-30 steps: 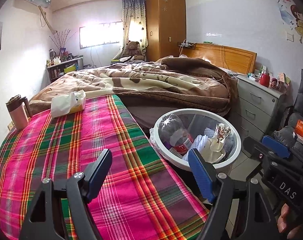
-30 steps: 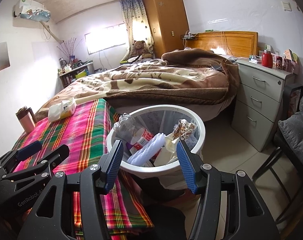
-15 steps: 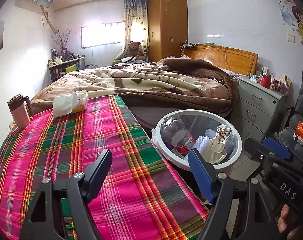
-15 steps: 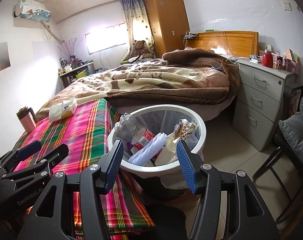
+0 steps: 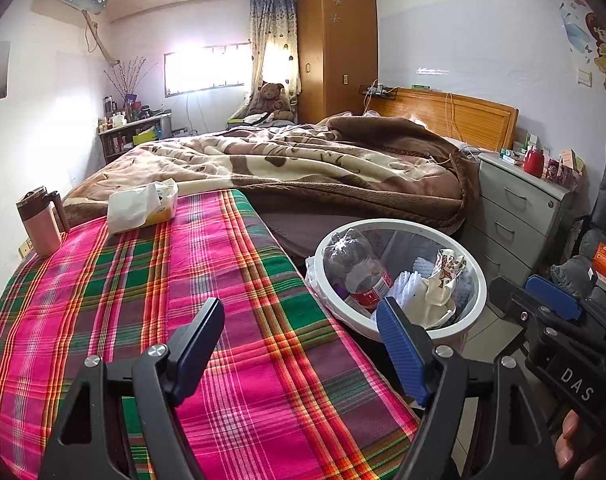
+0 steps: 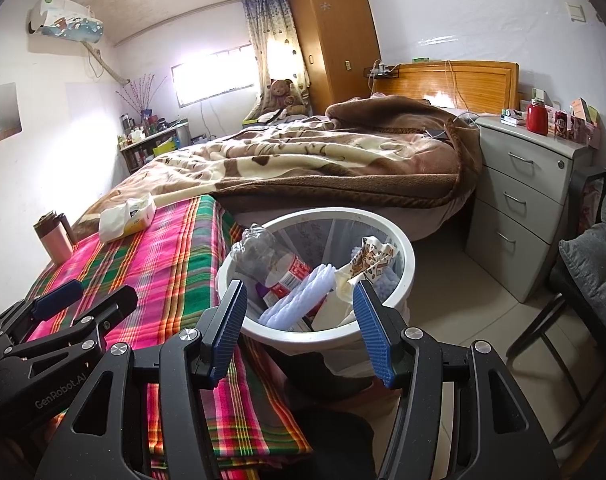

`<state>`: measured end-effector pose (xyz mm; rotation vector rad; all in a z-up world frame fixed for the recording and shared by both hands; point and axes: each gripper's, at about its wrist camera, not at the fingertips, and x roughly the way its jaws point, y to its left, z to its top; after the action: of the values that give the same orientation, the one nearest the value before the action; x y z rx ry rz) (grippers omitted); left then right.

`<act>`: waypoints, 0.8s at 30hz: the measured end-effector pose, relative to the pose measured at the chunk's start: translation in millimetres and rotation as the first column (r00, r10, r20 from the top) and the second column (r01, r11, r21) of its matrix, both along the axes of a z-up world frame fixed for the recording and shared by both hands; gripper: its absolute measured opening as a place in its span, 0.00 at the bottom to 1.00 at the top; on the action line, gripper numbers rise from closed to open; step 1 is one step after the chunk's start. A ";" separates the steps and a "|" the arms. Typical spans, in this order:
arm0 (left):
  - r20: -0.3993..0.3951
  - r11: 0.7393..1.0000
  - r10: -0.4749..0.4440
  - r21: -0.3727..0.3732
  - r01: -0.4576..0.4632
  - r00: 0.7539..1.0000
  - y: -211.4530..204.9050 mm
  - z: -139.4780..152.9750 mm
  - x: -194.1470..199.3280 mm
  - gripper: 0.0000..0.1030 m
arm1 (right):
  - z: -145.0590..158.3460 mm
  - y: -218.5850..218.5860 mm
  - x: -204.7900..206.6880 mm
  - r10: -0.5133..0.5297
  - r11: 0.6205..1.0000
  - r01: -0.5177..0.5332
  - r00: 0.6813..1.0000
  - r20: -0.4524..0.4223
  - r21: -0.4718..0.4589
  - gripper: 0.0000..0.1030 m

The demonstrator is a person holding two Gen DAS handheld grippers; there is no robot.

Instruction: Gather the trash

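Note:
A white round trash bin (image 5: 477, 276) (image 6: 403, 252) stands on the floor beside the table's right edge. Inside lie a crushed plastic bottle (image 5: 359, 268) (image 6: 271, 260), white corrugated pieces (image 6: 299, 300) and a crumpled printed wrapper (image 5: 447, 270) (image 6: 373, 258). My left gripper (image 5: 301, 334) hovers open over the pink and green plaid tablecloth (image 5: 143, 280), nothing between its fingers. My right gripper (image 6: 299, 316) stands open just before the bin's near rim, empty. Each gripper also shows at the edge of the other's view.
A tissue pack (image 5: 143, 208) and a pink mug (image 5: 39, 226) sit at the table's far end. Behind is a bed with a brown blanket (image 5: 323, 168). A grey drawer unit (image 6: 531, 196) and a chair (image 6: 583, 272) stand to the right.

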<state>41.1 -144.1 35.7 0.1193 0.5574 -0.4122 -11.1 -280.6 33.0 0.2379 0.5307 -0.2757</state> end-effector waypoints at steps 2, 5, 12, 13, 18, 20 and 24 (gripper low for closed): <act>0.001 1.000 0.000 0.000 0.000 1.000 0.1 0.1 -0.1 0.78 | 0.0 -0.1 0.1 0.001 1.000 -0.001 1.000 -0.001 0.000 0.55; 0.001 1.000 0.002 -0.001 -0.002 1.000 1.3 -0.6 0.1 0.78 | 0.2 0.0 0.0 0.000 1.000 0.000 1.000 0.000 0.000 0.55; 0.001 1.000 0.001 -0.001 -0.001 1.000 1.7 -0.3 0.2 0.78 | 0.0 0.4 0.1 0.002 1.000 -0.002 1.000 -0.003 0.001 0.55; 0.001 1.000 0.001 0.000 -0.001 1.000 1.5 -0.4 0.4 0.78 | 0.1 0.5 -0.3 0.002 1.000 -0.002 1.000 -0.003 0.001 0.55; 0.001 1.000 0.003 -0.001 -0.003 1.000 2.4 -0.6 1.0 0.78 | -0.2 1.1 -0.3 0.002 1.000 -0.002 1.000 -0.003 0.001 0.55; -0.001 1.000 0.004 -0.002 -0.004 1.000 3.1 -1.0 1.2 0.78 | -0.3 0.7 0.1 0.002 1.000 -0.002 1.000 -0.004 0.002 0.55; -0.001 1.000 0.005 -0.003 -0.005 1.000 3.8 -1.4 1.4 0.78 | -0.1 0.4 0.2 0.002 1.000 -0.002 1.000 -0.004 0.001 0.55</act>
<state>42.5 -140.3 34.3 0.1152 0.5581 -0.4083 -10.9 -280.1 32.9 0.2382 0.5351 -0.2736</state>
